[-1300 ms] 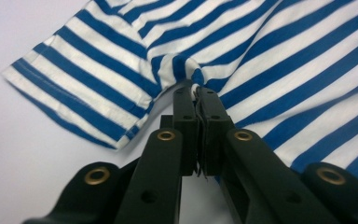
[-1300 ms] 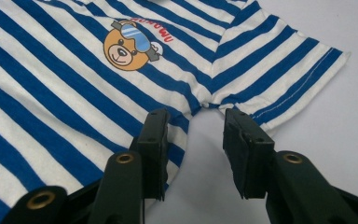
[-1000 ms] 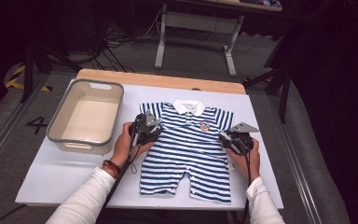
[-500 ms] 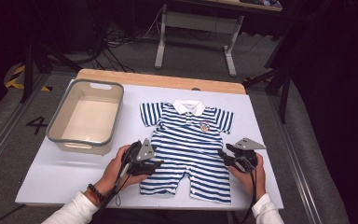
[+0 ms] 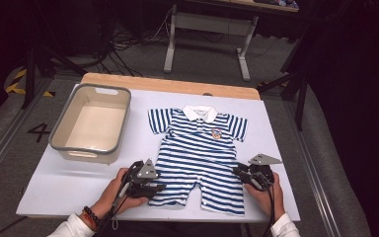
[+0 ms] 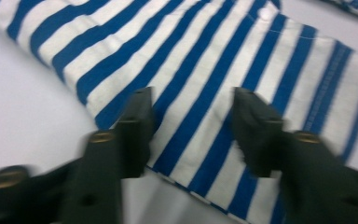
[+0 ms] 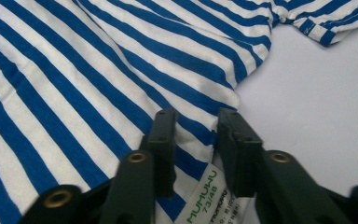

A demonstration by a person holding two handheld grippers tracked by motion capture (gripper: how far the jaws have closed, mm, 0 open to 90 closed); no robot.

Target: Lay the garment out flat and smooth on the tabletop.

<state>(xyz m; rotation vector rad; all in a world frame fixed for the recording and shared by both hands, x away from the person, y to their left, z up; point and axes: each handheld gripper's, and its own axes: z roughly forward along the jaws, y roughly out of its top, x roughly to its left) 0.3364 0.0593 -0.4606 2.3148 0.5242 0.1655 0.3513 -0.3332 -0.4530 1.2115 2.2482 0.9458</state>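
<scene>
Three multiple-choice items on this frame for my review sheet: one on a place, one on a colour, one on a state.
1. Where is the tub relative to the romper in the high view?
A. to its left
B. to its right
C. on top of it

2. What colour are the romper's stripes?
A. red and white
B. blue and white
C. green and yellow

3. How does the romper lie?
A. folded in half
B. spread flat on the table
C. bunched inside the tub

Key: 1 A, the tub stands left of the garment; 2 B, blue and white bands show in every view; 3 B, sleeves and both legs lie spread out.
</scene>
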